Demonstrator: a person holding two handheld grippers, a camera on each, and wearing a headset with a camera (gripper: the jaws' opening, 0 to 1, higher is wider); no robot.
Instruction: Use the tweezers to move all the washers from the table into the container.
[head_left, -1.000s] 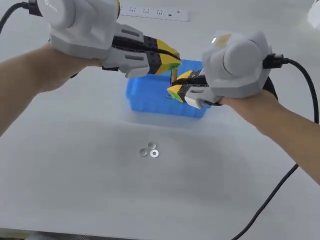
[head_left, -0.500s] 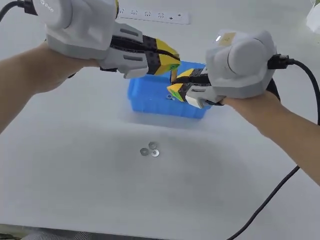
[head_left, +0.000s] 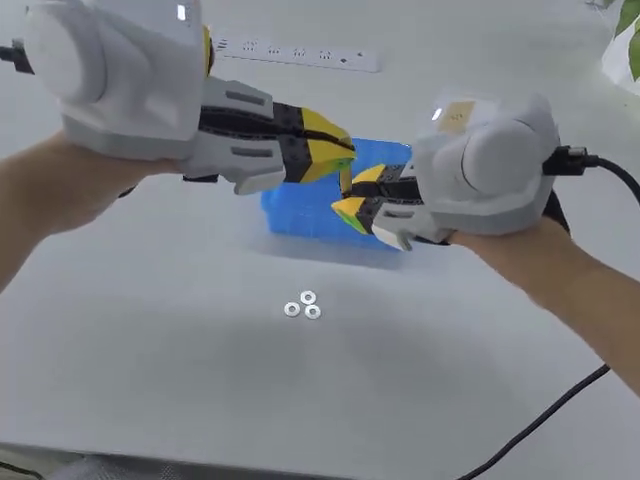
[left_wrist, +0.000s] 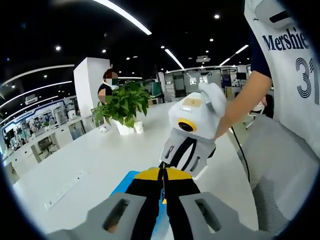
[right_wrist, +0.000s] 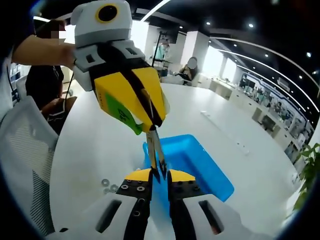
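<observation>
1. Head view: three washers (head_left: 302, 305) lie bunched on the white worktop (head_left: 150, 330), on my side of the blue container (head_left: 300, 210) and apart from it. The left gripper (head_left: 340, 152) and right gripper (head_left: 352, 193) hover above the container, tips close together.
2. Right gripper view: the left tongs are clamped on the tweezers (right_wrist: 154, 142), which point down over the container. The tweezer tips sit in the narrow gap of the right tongs; I cannot tell whether these squeeze them.
3. Left gripper view: I see the left tongs together on a thin blade, with the right gripper facing just beyond. A potted plant (left_wrist: 125, 102) stands far back.
</observation>
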